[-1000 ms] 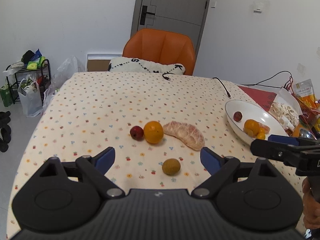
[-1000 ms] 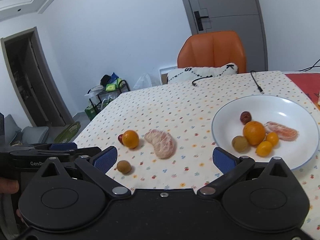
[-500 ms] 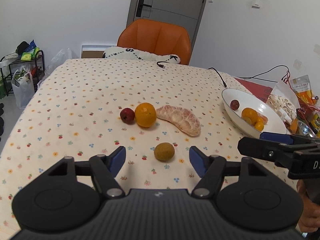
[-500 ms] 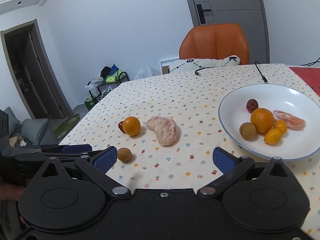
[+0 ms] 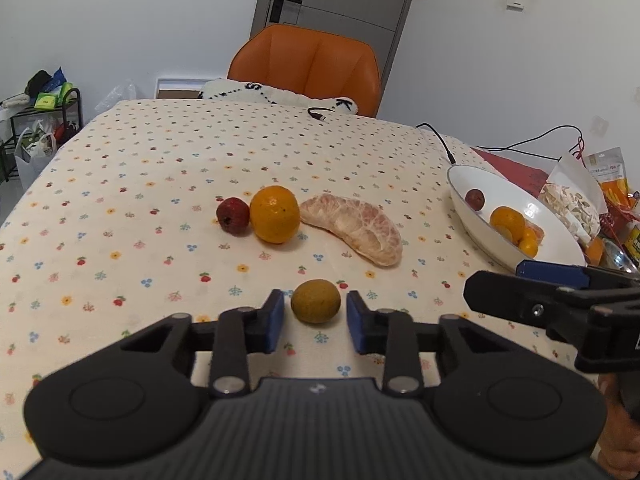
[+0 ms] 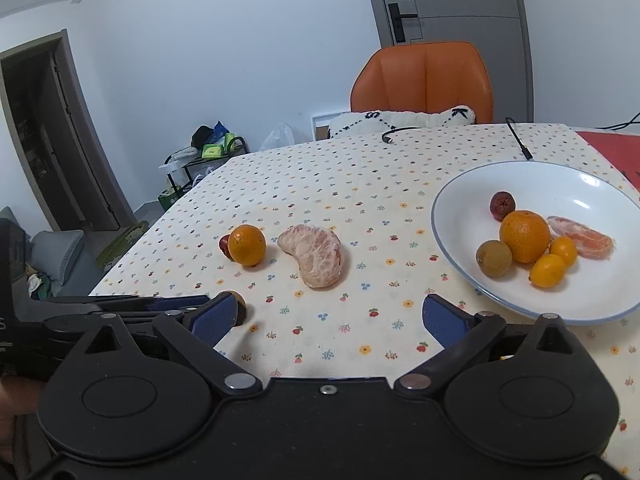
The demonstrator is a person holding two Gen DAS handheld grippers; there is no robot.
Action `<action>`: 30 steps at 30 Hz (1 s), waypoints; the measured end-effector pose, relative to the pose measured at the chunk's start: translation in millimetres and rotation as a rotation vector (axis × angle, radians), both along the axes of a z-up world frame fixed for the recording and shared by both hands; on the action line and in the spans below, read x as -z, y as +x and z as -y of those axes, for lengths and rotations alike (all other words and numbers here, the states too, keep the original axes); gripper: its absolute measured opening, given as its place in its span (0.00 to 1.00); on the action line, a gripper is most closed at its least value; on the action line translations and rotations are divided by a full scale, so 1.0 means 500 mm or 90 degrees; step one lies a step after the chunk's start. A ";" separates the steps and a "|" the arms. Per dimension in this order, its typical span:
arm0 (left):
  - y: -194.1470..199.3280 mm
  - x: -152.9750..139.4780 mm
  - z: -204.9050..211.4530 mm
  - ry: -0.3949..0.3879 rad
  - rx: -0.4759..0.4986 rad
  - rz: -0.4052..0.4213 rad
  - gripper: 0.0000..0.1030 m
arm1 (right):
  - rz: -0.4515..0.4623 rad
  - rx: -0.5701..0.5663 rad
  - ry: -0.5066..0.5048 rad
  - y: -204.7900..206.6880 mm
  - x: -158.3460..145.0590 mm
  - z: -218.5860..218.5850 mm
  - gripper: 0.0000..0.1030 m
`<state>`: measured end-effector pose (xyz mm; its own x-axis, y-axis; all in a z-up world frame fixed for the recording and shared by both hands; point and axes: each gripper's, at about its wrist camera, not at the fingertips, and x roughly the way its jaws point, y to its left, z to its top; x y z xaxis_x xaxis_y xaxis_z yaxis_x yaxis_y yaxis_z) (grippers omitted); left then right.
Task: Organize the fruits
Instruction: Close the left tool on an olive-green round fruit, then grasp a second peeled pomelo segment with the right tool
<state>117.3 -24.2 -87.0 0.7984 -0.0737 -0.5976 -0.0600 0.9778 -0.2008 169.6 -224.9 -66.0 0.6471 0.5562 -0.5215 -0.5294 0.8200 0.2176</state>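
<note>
I am in a home, in a lived-in dining room. My table (image 5: 120, 184) wears a flowered cloth, and an orange chair (image 5: 308, 66) stands at its far side with a cushion (image 5: 276, 94) on it. Behind it is a grey door (image 6: 448, 20) in a white wall. A low rack (image 6: 200, 160) by the wall holds bags and clutter, and snack packets (image 5: 592, 200) lie at the table's edge.

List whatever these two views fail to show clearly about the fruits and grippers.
- Pad contact: left wrist view shows the left gripper closing around the small brown fruit; touching or not is unclear.
- Same fruit, right wrist view: mostly hidden behind a blue pad.
- Red fruit: largely behind the orange.
- White plate: near rim hides some contents in the left wrist view.
- Right gripper: open, empty.
</note>
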 end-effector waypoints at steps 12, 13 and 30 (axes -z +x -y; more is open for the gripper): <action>-0.007 -0.011 -0.028 -0.015 -0.022 0.009 0.24 | -0.006 -0.001 -0.017 0.032 0.015 -0.029 0.81; -0.008 -0.012 -0.031 -0.015 -0.024 0.009 0.24 | -0.005 -0.004 -0.018 0.034 0.015 -0.033 0.80; -0.026 -0.017 -0.108 -0.023 -0.077 0.011 0.24 | 0.008 -0.019 -0.075 0.077 0.028 -0.108 0.67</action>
